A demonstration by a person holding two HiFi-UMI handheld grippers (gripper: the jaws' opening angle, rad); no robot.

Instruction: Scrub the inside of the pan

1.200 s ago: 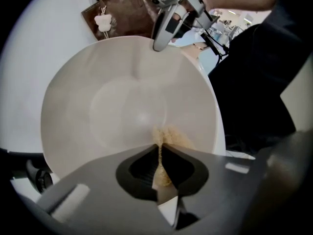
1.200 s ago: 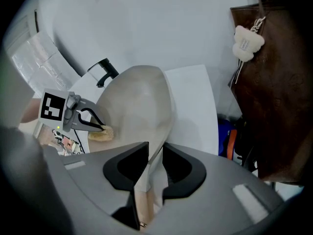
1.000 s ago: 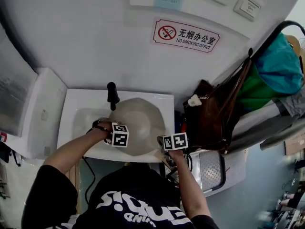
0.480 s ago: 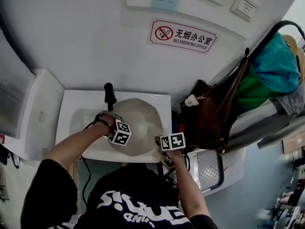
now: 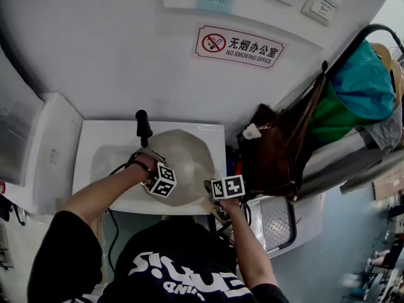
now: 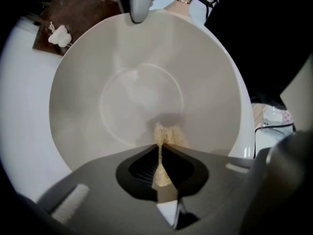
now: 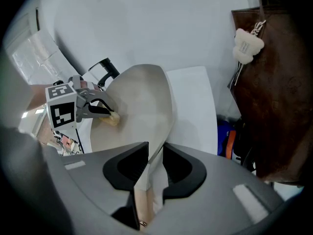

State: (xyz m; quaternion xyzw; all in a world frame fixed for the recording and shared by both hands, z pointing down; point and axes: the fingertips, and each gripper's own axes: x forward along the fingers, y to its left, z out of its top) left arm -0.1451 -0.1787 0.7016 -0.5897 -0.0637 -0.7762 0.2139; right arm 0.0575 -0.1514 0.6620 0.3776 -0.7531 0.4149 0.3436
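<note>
You're in the scrubbing step, I judge: your left gripper (image 6: 161, 151) is clamped on a sponge (image 6: 169, 134) pressed to the pan (image 6: 122, 87) floor just ahead of its jaws. Your right gripper (image 7: 155, 155) pinches the rim. Next, sweep the sponge outward with steady pressure.

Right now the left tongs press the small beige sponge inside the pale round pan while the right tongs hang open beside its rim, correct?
No. The right tongs are not open beside the rim: the right gripper view shows them shut on the rim of the pale round pan. The left tongs do press the small beige sponge inside it.
</note>
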